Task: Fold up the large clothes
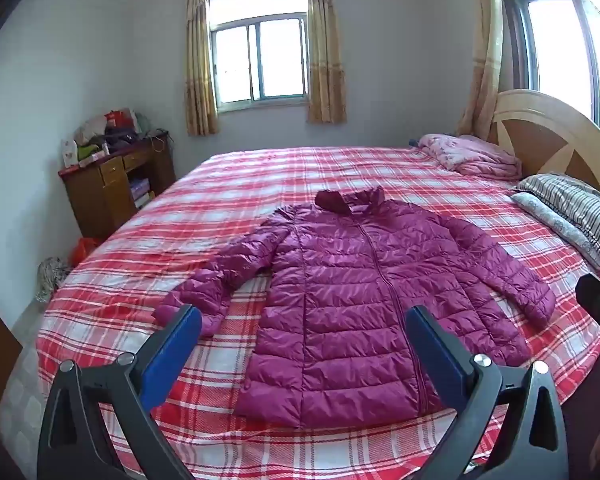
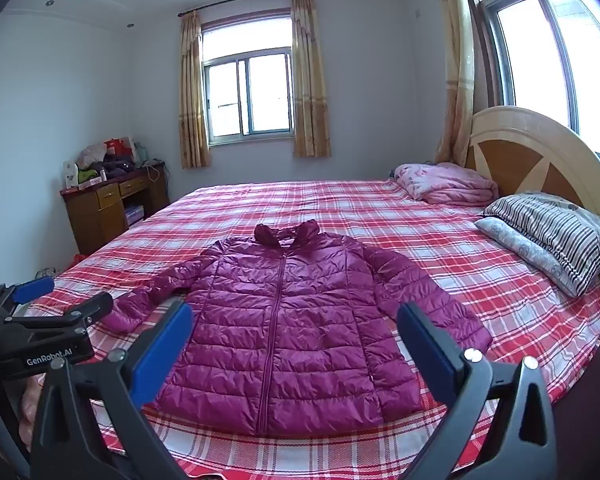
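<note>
One jacket (image 1: 352,300) flat on bed (image 1: 260,176); left gripper (image 1: 304,320) and right gripper (image 2: 296,316) fingers spread wide, empty

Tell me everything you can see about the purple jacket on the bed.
The jacket is a magenta quilted puffer, shiny like nylon, zipped shut. It lies flat, front up, on the plaid bedsheet, collar toward the far window, hem nearest the cameras, both sleeves angled outward. Only the sheet touches it; both grippers hover open, clear of it.

Magenta quilted jacket (image 1: 352,300) lies flat, zipped, sleeves spread.
</note>
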{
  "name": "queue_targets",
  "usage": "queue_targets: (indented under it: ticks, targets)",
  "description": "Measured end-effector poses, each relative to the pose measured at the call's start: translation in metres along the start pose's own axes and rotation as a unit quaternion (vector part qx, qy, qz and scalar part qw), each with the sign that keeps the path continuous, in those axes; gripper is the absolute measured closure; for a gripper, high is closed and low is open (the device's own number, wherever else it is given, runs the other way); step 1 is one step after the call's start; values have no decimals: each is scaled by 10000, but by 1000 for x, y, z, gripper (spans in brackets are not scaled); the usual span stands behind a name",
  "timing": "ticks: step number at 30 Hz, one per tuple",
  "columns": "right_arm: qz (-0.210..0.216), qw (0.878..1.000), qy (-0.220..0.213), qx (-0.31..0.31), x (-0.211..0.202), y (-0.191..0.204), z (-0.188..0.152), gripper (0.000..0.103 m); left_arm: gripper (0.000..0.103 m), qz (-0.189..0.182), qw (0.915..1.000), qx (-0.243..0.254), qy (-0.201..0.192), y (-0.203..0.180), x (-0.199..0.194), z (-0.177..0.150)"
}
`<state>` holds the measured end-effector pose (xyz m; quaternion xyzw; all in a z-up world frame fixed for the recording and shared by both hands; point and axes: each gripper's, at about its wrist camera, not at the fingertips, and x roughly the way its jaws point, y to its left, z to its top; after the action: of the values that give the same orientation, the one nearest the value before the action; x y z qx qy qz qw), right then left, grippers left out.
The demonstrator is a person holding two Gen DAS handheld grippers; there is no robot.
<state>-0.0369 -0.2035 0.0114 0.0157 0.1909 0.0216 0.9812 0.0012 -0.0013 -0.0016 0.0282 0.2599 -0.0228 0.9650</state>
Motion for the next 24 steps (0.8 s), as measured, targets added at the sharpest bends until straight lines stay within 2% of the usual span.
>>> queue_targets:
  ticks: [5,24]
  targets:
    - [16,10000,-33,38,1,-1,-1,0,1,-80,9998,-27,194,-1,6,-2]
    - [46,10000,-12,53,1,1,-2,0,1,-71,9996,-217,142,8,7,3]
